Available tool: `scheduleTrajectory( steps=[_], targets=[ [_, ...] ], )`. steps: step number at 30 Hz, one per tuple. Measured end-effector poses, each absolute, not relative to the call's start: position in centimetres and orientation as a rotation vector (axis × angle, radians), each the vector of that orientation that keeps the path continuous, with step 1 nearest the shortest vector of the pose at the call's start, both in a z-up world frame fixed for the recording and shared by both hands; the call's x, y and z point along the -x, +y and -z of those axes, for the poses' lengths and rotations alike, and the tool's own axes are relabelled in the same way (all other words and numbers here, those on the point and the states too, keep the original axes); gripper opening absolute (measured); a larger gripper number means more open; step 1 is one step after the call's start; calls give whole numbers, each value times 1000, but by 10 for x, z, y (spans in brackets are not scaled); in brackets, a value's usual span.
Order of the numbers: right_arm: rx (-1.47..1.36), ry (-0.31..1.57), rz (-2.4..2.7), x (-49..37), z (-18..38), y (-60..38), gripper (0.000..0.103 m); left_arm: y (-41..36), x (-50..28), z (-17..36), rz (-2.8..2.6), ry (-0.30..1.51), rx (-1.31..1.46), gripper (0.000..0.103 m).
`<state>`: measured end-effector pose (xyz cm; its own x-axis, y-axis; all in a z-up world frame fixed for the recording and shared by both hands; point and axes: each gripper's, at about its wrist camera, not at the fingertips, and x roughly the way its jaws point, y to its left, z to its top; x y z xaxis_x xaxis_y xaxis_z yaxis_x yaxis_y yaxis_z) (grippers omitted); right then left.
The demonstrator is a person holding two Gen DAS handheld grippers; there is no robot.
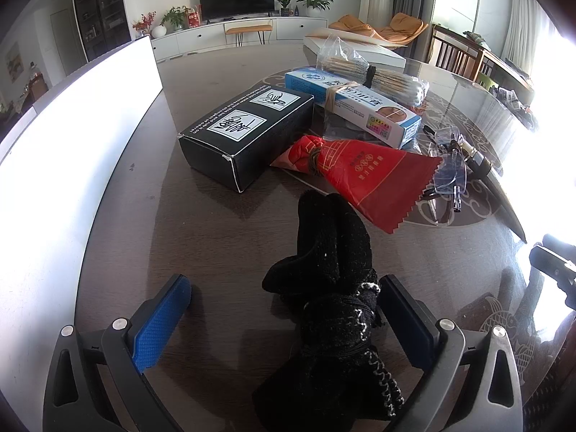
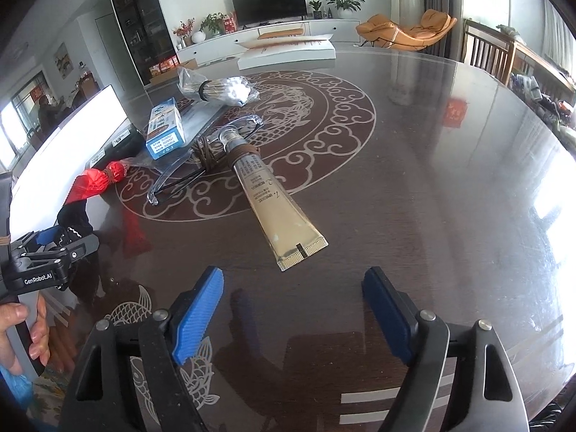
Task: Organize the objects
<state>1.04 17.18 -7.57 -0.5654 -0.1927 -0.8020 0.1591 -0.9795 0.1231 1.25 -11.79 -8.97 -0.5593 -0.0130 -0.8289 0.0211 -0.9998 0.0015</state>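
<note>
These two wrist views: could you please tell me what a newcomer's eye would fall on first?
Probably the red packet, tied at its neck, lying mid-table beside the black box. Next, the black knitted cloth lying between the fingers of the open left tool. In the right wrist view, the beige tube lies flat on the glossy dark table, ahead of the open right tool, its cap end resting by clear glasses.

Sunlit lounge: television (image 2: 269, 3), orange chair (image 2: 406, 30), white cabinet (image 1: 230, 36).
</note>
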Motion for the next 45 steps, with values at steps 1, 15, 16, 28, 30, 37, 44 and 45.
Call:
scheduleTrajectory(
  steps=[1,15,16,28,30,37,44,45],
  targets=[
    [-1346,-54,2616,-11,76,171,83,-118,-13,90,2757,14,-1465,103],
    [-1348,-28,2618,-15,77,168,89,-118,-13,90,2758,14,-1465,103],
    [-1348,-25,2618,-15,76,168,89,-118,-13,90,2758,14,-1465,103],
    [-1348,19,2620,-17,79,161,94,-117,-12,90,2758,14,-1465,103],
    [-1348,21,2621,-17,79,160,94,-117,-12,90,2758,14,-1465,103],
    [-1355,8,2607,-16,78,162,95,-119,-11,89,2755,1,-1508,103],
    [-1367,-175,2606,-14,75,190,95,-141,-14,66,2831,89,-1585,103],
    [-1369,-179,2603,-13,74,190,95,-139,-12,64,2839,57,-1596,103]
  ],
)
